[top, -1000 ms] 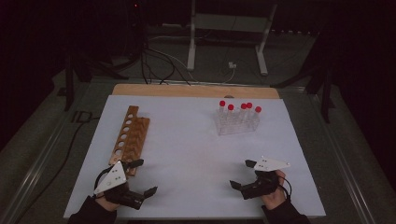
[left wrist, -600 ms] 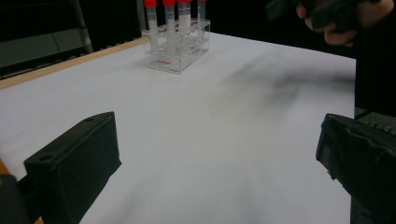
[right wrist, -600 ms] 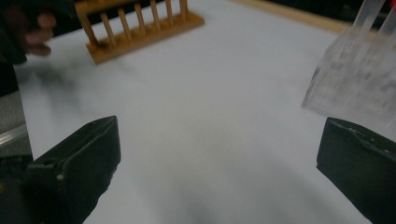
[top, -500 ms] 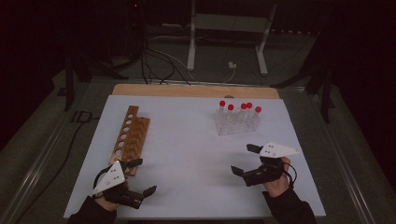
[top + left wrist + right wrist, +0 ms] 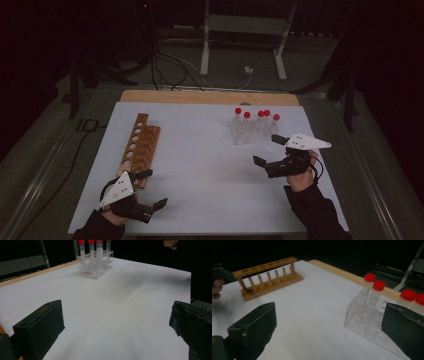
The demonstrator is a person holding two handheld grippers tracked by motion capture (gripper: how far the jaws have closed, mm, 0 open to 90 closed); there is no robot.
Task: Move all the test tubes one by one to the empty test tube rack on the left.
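The red-capped tubes (image 5: 255,120) are standing upright in the clear plastic rack (image 5: 252,134), sitting on the far right part of the white table sheet (image 5: 210,170). Five red caps are showing from above, the tube bodies clear and pale, and the rack is looking see-through with a small red label low on one wall (image 5: 88,272).

The right gripper (image 5: 272,150) is hovering just near of that rack, jaws standing wide apart and holding nothing. Through the right gripper view the rack (image 5: 372,322) is sitting between its jaws, with the nearest tubes (image 5: 373,292) just ahead. To my eye this is the reach step, lining up on a tube before any grasp.

Next, I'd say, it is needing to come forward and down over one cap, straddle a single tube without knocking its neighbours, then close.

Over on the near left, the left gripper (image 5: 150,190) is waiting low over the sheet, jaws spread too, empty, right beside the near end of the wooden rack (image 5: 140,147), whose holes are looking empty.
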